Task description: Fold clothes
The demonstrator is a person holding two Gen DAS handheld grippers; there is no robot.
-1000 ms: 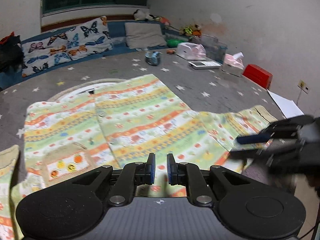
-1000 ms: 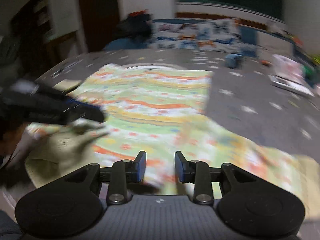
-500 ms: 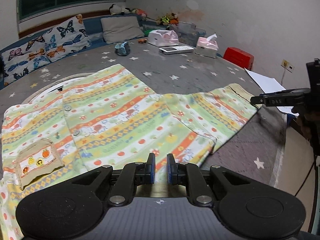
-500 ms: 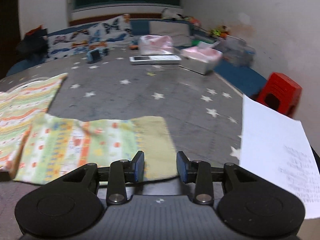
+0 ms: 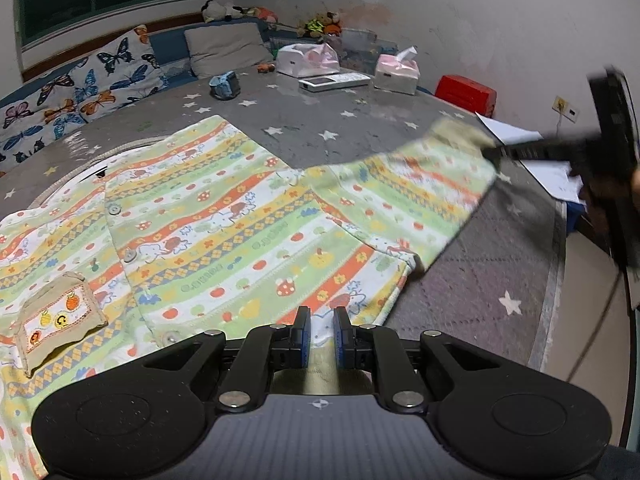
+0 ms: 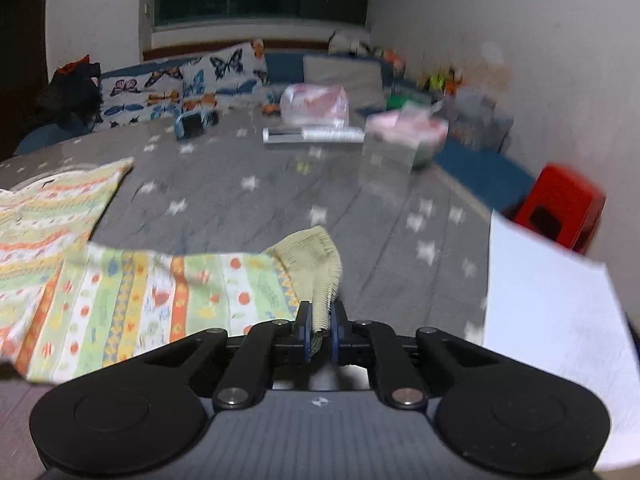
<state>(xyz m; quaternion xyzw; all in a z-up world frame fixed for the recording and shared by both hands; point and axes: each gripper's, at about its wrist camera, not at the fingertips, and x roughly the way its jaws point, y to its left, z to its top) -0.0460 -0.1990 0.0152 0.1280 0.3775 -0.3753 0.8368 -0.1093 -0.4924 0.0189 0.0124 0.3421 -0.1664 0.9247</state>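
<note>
A child's striped cartoon-print shirt [image 5: 224,220] lies flat on the grey star rug [image 5: 480,292], with a beige pocket [image 5: 56,320] at the left. Its right sleeve [image 5: 412,196] is lifted off the rug. My right gripper [image 6: 319,330] is shut on the sleeve's beige cuff [image 6: 316,260]; it also shows, blurred, in the left wrist view [image 5: 492,154]. My left gripper [image 5: 319,336] hovers over the shirt's bottom hem, its jaws a narrow gap apart with nothing between them.
White paper [image 6: 552,304] lies at the rug's right edge beside a red stool [image 6: 560,208]. Tissue boxes [image 5: 396,72], a white device [image 5: 332,80], a blue object [image 5: 224,84] and butterfly cushions [image 5: 80,96] stand at the back.
My right gripper swung to the sleeve's end, closed on the cuff and lifted it. My left gripper stayed over the hem.
</note>
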